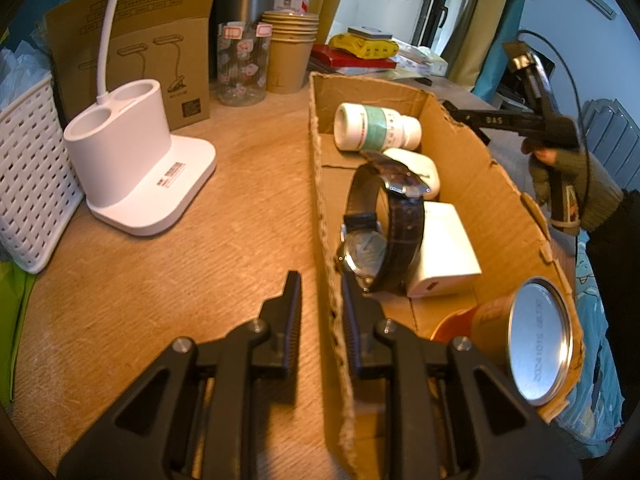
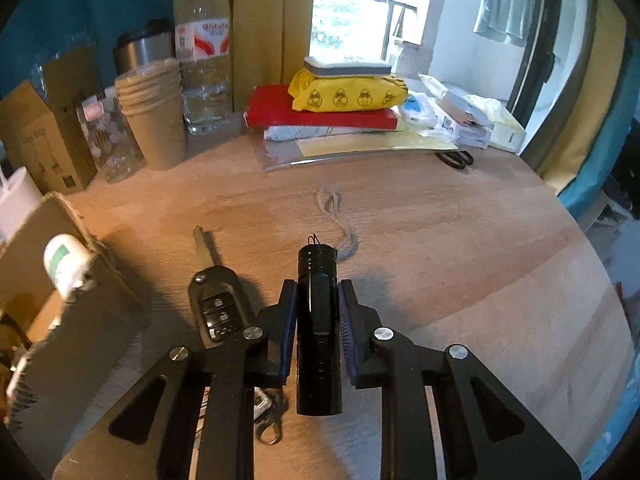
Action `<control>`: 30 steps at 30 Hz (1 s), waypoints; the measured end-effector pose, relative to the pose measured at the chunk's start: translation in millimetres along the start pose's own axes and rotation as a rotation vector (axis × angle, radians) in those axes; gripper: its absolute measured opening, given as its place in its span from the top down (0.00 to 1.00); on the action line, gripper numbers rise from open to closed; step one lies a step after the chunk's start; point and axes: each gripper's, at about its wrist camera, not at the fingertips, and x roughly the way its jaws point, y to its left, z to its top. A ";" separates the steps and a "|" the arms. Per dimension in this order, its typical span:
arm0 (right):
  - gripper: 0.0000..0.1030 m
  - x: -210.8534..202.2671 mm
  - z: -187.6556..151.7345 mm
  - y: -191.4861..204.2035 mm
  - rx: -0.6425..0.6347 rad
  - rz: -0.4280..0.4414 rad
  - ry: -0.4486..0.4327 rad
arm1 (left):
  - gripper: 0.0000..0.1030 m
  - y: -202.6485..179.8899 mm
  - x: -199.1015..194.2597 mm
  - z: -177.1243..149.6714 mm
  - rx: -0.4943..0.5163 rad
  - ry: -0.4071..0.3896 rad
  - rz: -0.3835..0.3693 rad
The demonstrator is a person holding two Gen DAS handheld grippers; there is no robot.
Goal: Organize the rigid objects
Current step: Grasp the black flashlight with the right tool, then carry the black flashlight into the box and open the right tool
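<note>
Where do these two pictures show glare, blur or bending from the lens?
Right wrist view: the bright window is washed out, and the torn brown cardboard box at the left edge is blurred. Left wrist view: the white curved lamp neck bends with the fisheye.

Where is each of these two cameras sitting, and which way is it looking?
Left wrist view: sits on the left gripper, looking along its fingers, which pinch the wall of the cardboard box; a gloved hand shows at right.
Right wrist view: sits on the right gripper, looking down across the wooden table; its fingers clamp a black flashlight beside a car key.
Shared: the box, the white bottle inside it, the paper cups.
</note>
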 end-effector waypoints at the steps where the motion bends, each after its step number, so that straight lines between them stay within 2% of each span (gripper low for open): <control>1: 0.79 -4.2 -0.1 0.1 0.009 0.004 -0.007 | 0.79 -0.1 -0.1 0.0 0.000 0.000 0.000; 11: 0.79 -59.7 -1.2 10.4 0.042 0.032 -0.091 | 0.79 0.8 0.0 0.4 -0.003 0.000 0.001; 20: 0.79 -119.9 2.3 32.9 0.017 0.054 -0.188 | 0.79 0.7 0.1 0.5 -0.004 0.000 0.000; 30: 0.79 -160.2 3.9 56.4 -0.022 0.084 -0.251 | 0.79 0.8 0.1 0.5 -0.004 0.000 0.000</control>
